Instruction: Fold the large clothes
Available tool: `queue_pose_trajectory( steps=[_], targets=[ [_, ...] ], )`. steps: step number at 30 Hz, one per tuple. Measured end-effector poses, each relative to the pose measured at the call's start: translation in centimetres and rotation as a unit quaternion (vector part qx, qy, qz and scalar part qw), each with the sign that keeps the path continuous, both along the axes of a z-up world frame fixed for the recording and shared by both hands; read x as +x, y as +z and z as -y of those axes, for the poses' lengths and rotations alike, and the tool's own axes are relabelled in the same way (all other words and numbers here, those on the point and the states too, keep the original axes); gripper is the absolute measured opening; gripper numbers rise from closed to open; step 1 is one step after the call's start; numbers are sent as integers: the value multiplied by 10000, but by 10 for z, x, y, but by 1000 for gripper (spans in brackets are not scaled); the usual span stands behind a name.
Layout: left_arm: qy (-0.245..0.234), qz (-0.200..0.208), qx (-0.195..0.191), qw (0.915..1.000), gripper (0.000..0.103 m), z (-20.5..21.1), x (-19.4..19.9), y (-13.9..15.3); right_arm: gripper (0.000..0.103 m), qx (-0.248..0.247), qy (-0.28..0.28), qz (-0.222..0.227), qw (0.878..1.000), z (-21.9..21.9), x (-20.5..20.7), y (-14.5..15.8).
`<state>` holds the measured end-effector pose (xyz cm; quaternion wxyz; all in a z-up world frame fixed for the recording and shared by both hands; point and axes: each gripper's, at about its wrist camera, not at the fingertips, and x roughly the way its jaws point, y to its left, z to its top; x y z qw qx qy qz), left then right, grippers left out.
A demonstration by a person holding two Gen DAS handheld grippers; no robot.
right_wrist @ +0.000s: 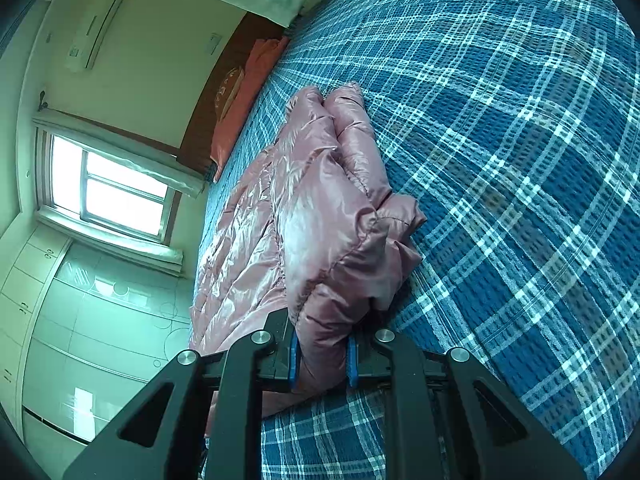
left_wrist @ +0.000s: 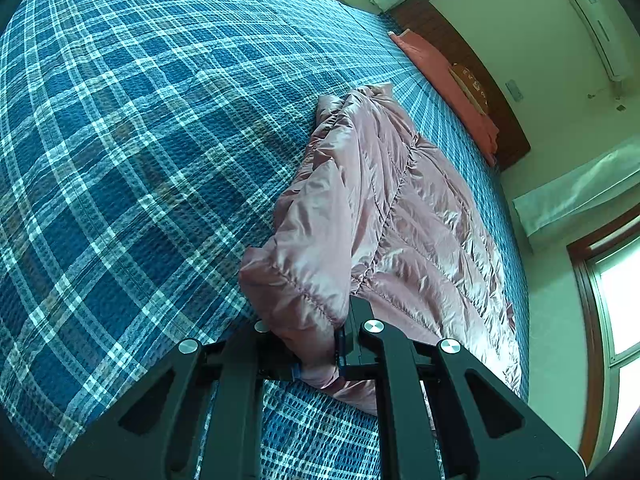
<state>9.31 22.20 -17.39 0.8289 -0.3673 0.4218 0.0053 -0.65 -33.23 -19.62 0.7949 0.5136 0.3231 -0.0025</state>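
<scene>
- Left gripper is closed on the near edge of the pink jacket, which lies on the plaid bed.
- Right gripper clamps a bunched jacket edge.
- The jacket looks folded lengthwise; the crosswise fold probably remains.

Right tongs clamp a bunched fold of a shiny pink quilted jacket lying on a blue plaid bed, window behind.

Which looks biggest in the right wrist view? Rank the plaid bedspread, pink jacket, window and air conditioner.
1. plaid bedspread
2. pink jacket, though nearness to the camera inflates it
3. window
4. air conditioner
</scene>
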Motion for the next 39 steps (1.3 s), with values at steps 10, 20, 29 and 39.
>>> queue_pose_trajectory(
  steps=[10,20,29,39],
  targets=[
    [37,-83,40,10000,29,-3,-3,-2,29,152,-55,-24,9999,6,-9,-7],
    [203,-103,-45,9997,47,-21,-8,-5,49,217,-296,49,9993,31,-31,-8],
    [96,-123,21,9999,35,-19,-3,-14,40,104,-376,-34,9992,41,-38,-15],
    [-37,-126,-119,9998,40,-24,-1,-16,33,326,-336,-57,9989,41,-40,-18]
  ],
)
